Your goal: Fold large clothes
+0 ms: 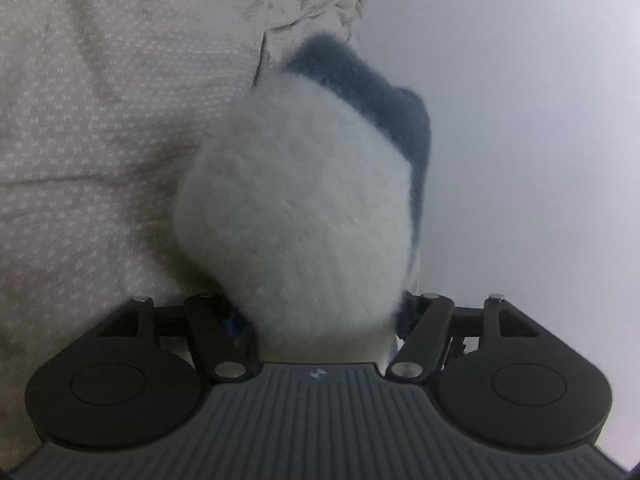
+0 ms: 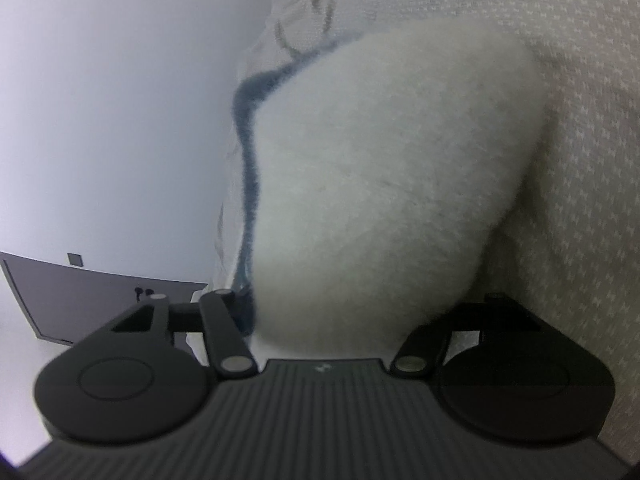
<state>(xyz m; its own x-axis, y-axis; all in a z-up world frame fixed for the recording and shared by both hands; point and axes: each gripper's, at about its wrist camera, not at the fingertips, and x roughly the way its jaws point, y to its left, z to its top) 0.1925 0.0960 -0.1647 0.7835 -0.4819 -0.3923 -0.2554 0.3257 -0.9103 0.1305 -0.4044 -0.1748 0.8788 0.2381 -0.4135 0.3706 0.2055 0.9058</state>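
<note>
A fluffy white sweater with a dark blue band [image 1: 296,208] bulges up in a thick bundle right in front of the left wrist camera. It fills the space between the jaws of my left gripper [image 1: 324,292] and hides both fingers. In the right wrist view the same white fluffy sweater [image 2: 380,168], with a thin blue edge along its left side, sits between the jaws of my right gripper [image 2: 336,296], covering those fingers too. In neither view can I see whether the pads press on the fabric.
A pale bedspread with a small white pattern [image 1: 88,140] lies under and beside the sweater, crumpled at the top. A plain white wall [image 1: 540,120] stands close by. A dark flat panel [image 2: 80,296] stands against the wall in the right wrist view.
</note>
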